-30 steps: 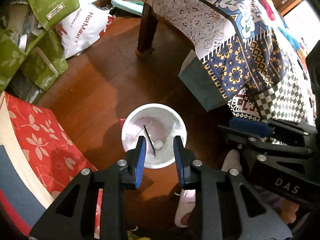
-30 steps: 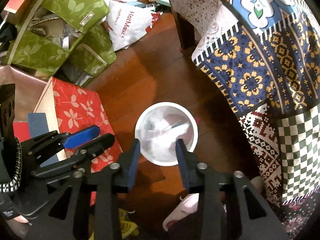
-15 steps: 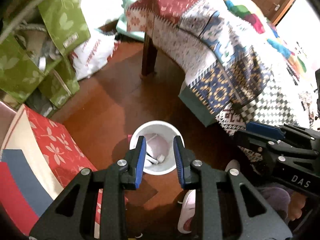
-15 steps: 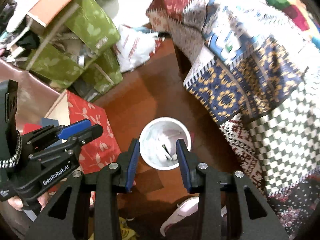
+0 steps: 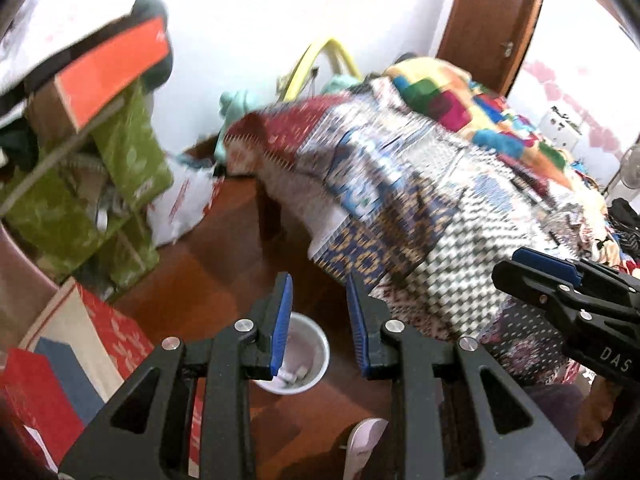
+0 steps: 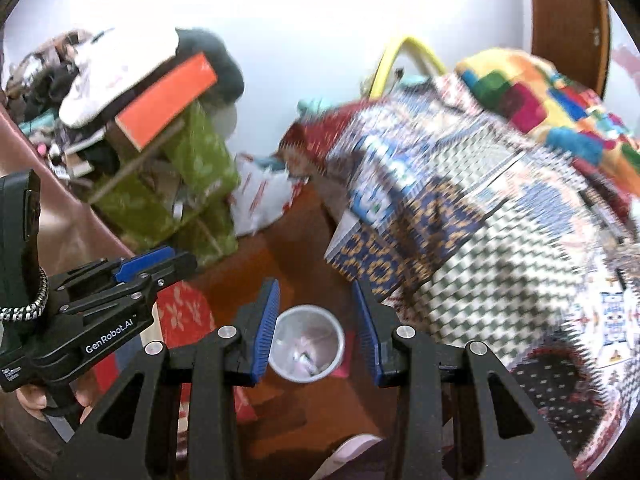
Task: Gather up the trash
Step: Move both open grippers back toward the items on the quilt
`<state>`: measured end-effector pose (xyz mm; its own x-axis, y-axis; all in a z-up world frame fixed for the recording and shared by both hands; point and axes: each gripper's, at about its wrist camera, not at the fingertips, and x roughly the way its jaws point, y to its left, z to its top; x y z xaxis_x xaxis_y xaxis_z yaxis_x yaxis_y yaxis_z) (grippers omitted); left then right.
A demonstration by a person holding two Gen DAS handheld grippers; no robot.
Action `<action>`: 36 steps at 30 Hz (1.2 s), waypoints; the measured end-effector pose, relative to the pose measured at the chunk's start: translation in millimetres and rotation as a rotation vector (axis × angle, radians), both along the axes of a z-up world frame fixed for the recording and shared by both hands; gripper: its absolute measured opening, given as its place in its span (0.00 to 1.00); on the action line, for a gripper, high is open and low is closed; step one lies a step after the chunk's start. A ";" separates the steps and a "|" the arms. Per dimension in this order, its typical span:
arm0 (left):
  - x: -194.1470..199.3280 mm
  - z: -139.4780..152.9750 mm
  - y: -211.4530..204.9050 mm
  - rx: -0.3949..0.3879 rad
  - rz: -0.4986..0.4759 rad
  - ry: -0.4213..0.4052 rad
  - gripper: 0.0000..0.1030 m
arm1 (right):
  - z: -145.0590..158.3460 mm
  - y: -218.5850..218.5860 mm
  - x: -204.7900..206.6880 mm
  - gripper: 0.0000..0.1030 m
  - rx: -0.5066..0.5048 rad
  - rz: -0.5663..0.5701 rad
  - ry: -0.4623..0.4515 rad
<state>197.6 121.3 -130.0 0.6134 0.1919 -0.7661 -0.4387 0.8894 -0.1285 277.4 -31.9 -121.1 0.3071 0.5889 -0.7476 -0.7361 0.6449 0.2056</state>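
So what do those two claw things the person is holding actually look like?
Both are black plastic frames with triangular cut-outs and silver screws. The left gripper and right gripper each have two fingers with ribbed blue pads. Printed in white: GenRobot.AI on the left, DAS on the right. A black-and-white braided cord hangs by the left one.

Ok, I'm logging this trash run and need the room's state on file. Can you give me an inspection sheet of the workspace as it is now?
Surface: brown wooden floor, bare around the bin.
Job's things: white bin on the floor, holding pale scraps.
Clutter: green bags, white plastic bag, red flowered box, orange box on the pile.
Grippers: left gripper open, empty; right gripper open, empty; both above the bin.
Cables: braided black-and-white strap by the left gripper's handle.
Surroundings: bed with patchwork quilt, white wall, wooden door; picture blurred.
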 end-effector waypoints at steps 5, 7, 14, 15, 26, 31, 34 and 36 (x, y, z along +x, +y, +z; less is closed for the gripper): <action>12.3 34.2 -37.0 0.035 -0.059 -0.076 0.27 | 32.9 -39.0 0.6 0.33 0.062 -0.063 -0.078; 20.7 46.3 -54.2 0.049 -0.088 -0.103 0.27 | 43.4 -55.6 3.4 0.33 0.080 -0.092 -0.111; 59.9 69.5 -108.6 0.068 -0.185 -0.150 0.27 | 63.5 -116.2 27.6 0.33 0.099 -0.204 -0.191; 66.9 71.1 -116.3 0.070 -0.202 -0.153 0.27 | 65.5 -124.8 31.0 0.33 0.103 -0.221 -0.194; 158.9 68.5 -202.4 0.052 -0.386 -0.149 0.27 | 67.1 -221.1 86.2 0.33 0.079 -0.446 -0.214; 196.7 49.7 -231.0 0.024 -0.448 -0.111 0.35 | 54.2 -261.8 113.6 0.34 0.042 -0.523 -0.196; 222.5 34.4 -247.0 0.012 -0.482 -0.074 0.41 | 41.4 -283.0 127.4 0.36 0.012 -0.560 -0.176; 239.2 21.6 -257.5 0.003 -0.503 -0.045 0.44 | 31.2 -296.6 139.1 0.42 -0.003 -0.584 -0.152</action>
